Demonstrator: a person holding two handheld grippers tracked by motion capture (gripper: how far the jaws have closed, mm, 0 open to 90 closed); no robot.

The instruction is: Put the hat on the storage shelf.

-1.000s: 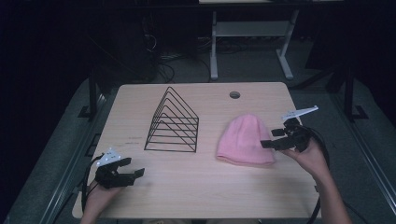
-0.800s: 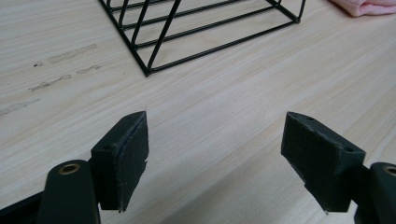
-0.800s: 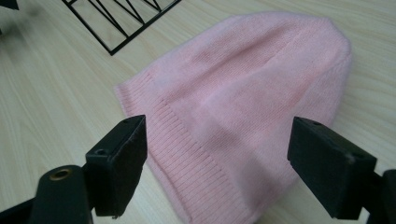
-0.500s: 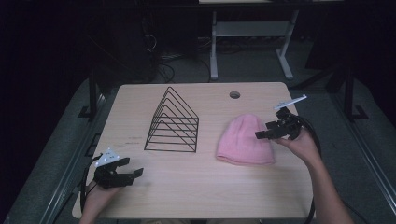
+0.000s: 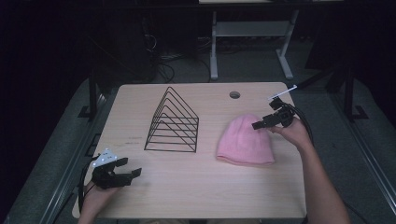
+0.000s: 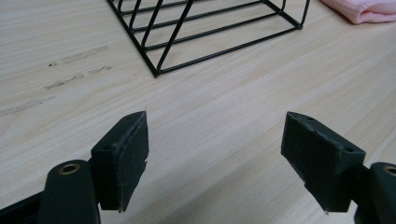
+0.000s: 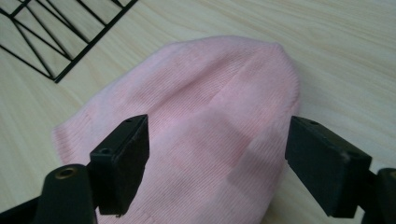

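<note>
Hat (image 5: 246,140): pink knitted beanie, lying flat on the right half of the table (image 5: 205,196), crown toward the far side, ribbed brim toward you.

Right gripper (image 5: 259,125): your jaws stand wide apart, holding nothing, poised just above the crown of the hat (image 7: 205,121). Step in hand, by my reading: the approach before a first grasp. Next move calls for you to lower until the pads straddle a fold of knit, then close; soft cloth lying flat gives little to pinch, so press in slightly.

Left gripper (image 5: 131,173): jaws apart and empty, resting low at the near left corner, well apart from the hat.

Wire rack (image 5: 173,123): black, triangular, standing left of the hat, near but not touching. Nothing blocks your grasp; keep cloth and jaws off its wires if you carry the hat leftward.
</note>
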